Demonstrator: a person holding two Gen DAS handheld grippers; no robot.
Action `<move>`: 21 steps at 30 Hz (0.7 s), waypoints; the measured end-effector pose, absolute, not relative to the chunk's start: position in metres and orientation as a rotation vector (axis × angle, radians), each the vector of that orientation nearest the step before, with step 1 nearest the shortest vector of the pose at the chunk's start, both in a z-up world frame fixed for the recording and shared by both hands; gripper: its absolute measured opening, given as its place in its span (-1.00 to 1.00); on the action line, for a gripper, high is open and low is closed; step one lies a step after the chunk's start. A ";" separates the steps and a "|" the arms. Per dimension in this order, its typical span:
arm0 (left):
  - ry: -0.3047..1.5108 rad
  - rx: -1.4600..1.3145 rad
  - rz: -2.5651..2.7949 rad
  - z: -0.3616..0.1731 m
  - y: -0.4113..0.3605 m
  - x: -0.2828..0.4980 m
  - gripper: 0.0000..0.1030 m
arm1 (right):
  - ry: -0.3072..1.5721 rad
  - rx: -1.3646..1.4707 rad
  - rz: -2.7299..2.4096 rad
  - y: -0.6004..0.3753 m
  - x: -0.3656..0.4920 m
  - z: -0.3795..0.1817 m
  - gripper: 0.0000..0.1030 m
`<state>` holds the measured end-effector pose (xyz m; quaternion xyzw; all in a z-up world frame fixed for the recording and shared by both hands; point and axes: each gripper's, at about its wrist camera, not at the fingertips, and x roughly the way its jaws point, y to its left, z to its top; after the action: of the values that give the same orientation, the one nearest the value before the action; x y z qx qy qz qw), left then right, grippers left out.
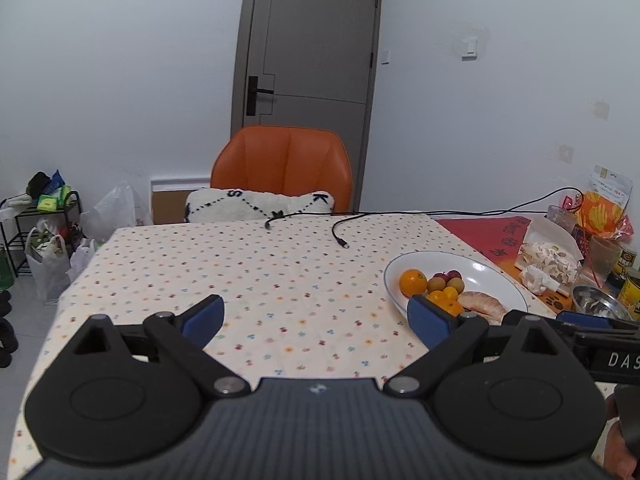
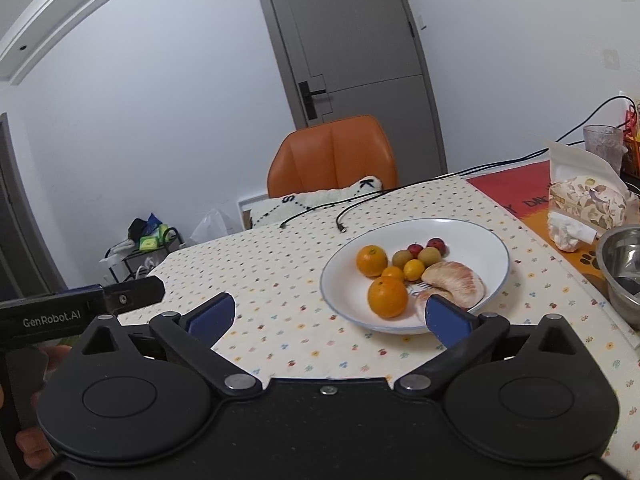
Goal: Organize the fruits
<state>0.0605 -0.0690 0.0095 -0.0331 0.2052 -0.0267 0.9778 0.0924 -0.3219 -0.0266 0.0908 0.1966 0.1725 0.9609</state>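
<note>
White and glossy, the plate (image 2: 472, 236) sits on the surface (image 2: 280, 276), which is covered by a cream cloth dotted with small coloured flowers. All the fruit lies on the plate: two round oranges (image 2: 387, 297), two smaller yellow-orange fruits (image 2: 413, 269), two olive-green ones (image 2: 429, 255), two small dark red ones (image 2: 435, 244), and peeled pinkish citrus segments (image 2: 456, 278) with a dry, veined skin.

The right tongs (image 2: 329, 315) stand apart with nothing between the blue pads; the right pad (image 2: 448, 320) covers the plate's near rim and part of a lower citrus piece. The left tongs (image 1: 316, 320) are likewise spread and empty over bare cloth, and their right pad (image 1: 430, 326) hides the near edge of the plate and some fruit in the left wrist view. Each view catches the other tool only as a black bar cut off at the frame edge.

Two thin black cables (image 2: 340, 224) end loose on the cloth beyond the plate. A shiny metal bowl (image 2: 622, 264) is cut off at the right, beside a crumpled floral paper packet (image 2: 586, 200). Across the surface stands an orange padded chair (image 2: 334, 152) holding a fuzzy white cushion (image 1: 260, 204), partly hidden by the surface edge. The clutter on the far right is hard to make out.
</note>
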 end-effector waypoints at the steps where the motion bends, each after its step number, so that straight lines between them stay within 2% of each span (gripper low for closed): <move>1: 0.412 -0.069 -0.045 0.010 -0.067 0.057 0.89 | 0.402 0.179 0.352 -0.321 0.090 -0.026 1.00; 21: 0.426 -0.077 0.042 0.028 -0.036 -0.003 0.93 | 0.361 0.110 0.433 -0.304 0.040 0.003 1.00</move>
<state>-0.0026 -0.0365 0.0283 -0.0382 0.2112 0.0207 0.9765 0.0397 -0.3042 0.0026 0.0541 0.1780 0.2136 0.9591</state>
